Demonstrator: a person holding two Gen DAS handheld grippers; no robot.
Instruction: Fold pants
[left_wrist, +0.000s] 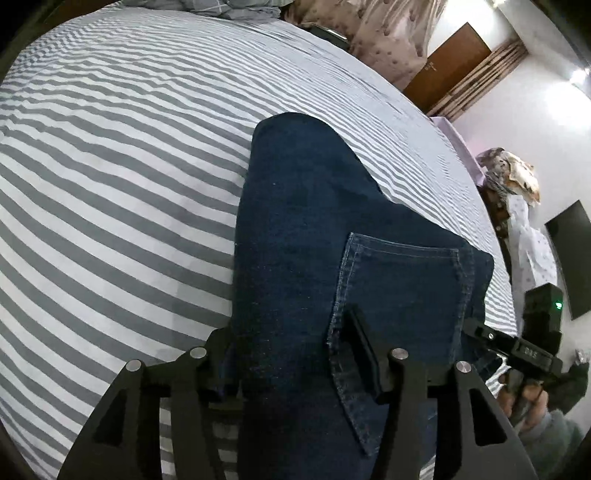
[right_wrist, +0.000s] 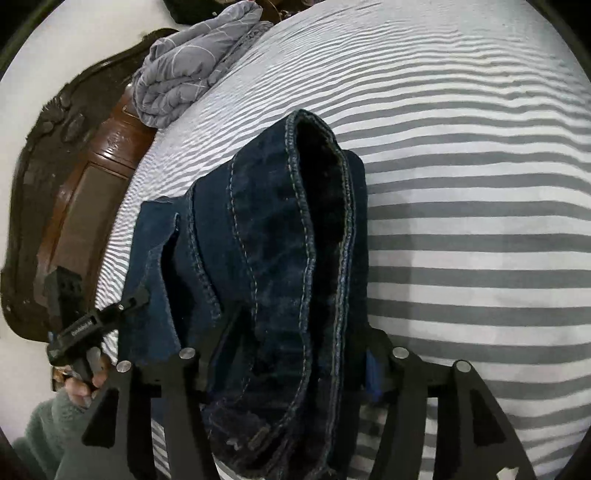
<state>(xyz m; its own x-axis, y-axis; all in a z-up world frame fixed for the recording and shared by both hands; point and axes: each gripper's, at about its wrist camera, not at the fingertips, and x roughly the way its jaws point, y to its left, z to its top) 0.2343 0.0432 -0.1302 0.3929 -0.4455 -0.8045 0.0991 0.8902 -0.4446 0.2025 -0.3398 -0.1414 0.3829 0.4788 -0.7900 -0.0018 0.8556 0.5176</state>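
Dark blue jeans (left_wrist: 306, 229) lie folded lengthwise on the striped bed, a back pocket (left_wrist: 399, 295) facing up. My left gripper (left_wrist: 291, 354) is shut on the jeans near the pocket end; denim fills the gap between its fingers. In the right wrist view the jeans (right_wrist: 266, 251) show the waistband and its dark fleecy lining (right_wrist: 321, 206). My right gripper (right_wrist: 295, 350) is shut on the waistband end, cloth bunched between its fingers. The right gripper also shows in the left wrist view (left_wrist: 517, 347), and the left gripper in the right wrist view (right_wrist: 96, 321).
The grey-and-white striped bed sheet (left_wrist: 129, 184) spreads widely around the jeans. A folded grey quilt (right_wrist: 184, 74) lies at the bed's head by a dark carved wooden headboard (right_wrist: 74, 177). Clothes hang by the wall (left_wrist: 517, 184), and a brown door (left_wrist: 450, 59) is beyond.
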